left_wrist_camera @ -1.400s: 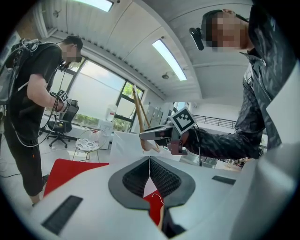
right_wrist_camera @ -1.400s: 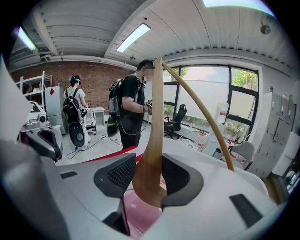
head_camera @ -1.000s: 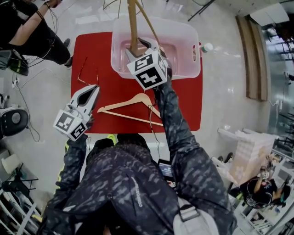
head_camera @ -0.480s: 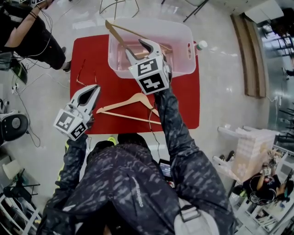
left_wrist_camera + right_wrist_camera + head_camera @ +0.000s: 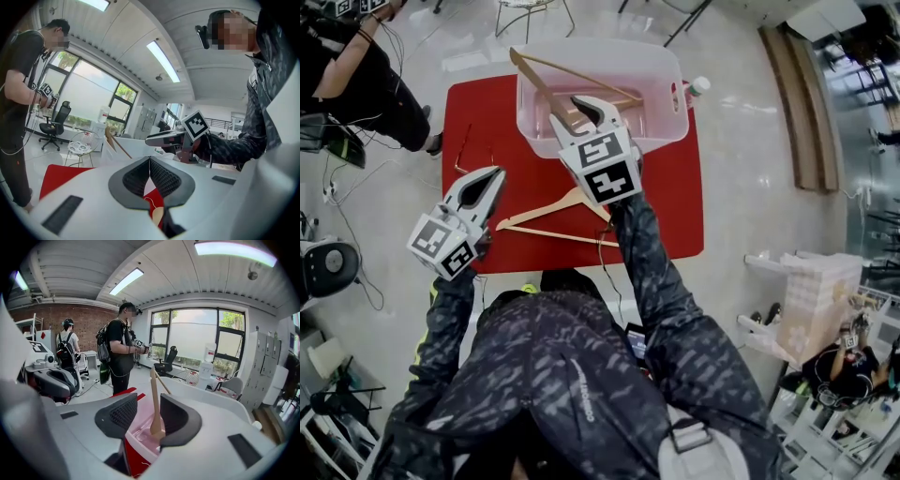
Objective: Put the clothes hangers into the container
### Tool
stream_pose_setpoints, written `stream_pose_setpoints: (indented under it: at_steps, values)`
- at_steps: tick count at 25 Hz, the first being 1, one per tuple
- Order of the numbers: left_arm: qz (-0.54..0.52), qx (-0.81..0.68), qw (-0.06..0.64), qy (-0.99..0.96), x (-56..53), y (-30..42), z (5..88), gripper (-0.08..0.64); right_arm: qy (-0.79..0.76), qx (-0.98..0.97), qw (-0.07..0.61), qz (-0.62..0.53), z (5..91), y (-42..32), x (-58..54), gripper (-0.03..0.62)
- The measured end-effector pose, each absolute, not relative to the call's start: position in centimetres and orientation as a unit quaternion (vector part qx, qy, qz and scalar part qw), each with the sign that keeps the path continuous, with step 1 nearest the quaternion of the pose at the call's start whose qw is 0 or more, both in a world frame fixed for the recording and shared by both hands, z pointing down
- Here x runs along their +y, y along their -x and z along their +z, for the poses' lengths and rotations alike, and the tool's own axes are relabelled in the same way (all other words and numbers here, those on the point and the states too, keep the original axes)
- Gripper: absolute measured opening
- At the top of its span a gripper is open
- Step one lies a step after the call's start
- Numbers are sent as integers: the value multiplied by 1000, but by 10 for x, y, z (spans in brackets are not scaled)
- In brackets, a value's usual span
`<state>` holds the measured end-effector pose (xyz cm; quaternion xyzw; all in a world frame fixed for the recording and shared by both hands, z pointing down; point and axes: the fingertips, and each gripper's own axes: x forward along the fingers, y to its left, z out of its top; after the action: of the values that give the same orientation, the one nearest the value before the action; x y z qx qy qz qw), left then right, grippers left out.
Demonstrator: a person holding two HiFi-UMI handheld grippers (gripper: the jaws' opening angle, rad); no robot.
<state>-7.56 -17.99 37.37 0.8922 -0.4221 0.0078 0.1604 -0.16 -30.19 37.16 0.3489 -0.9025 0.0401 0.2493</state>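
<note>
A wooden hanger (image 5: 534,80) lies tilted in the translucent container (image 5: 609,45), leaning on its left wall. In the right gripper view that hanger (image 5: 154,399) stands beyond the jaws, untouched by the pads. My right gripper (image 5: 581,101) (image 5: 149,412) hovers over the container's near wall; its jaws have just been closing, but a gap remains and nothing is gripped. A second wooden hanger (image 5: 544,210) lies flat on the red table (image 5: 675,206). My left gripper (image 5: 492,174) (image 5: 150,161) hangs shut and empty just left of it.
A thin wire shape (image 5: 469,150) lies on the table's left part. A bottle (image 5: 698,87) stands beside the container's right end. A person in black (image 5: 356,75) stands at the far left. A cable dangles over the table's near edge.
A second ago my right gripper held the hanger upright over the container. The hanger now lies loose inside, and the gripper has drawn back toward me. The left gripper has hardly moved.
</note>
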Motion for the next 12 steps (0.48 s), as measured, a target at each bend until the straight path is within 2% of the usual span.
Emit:
stream_pose_setpoints:
  at_steps: [2, 5, 12]
  values:
    - [7, -419, 156, -894, -181, 73, 369, 11, -354, -902, 242, 39, 366, 0, -296, 124]
    - [5, -415, 148, -898, -182, 72, 362, 11, -358, -902, 238, 38, 360, -3, -289, 95]
    - [5, -403, 139, -905, -180, 67, 350, 11, -369, -901, 225, 36, 340, -10, -268, 59]
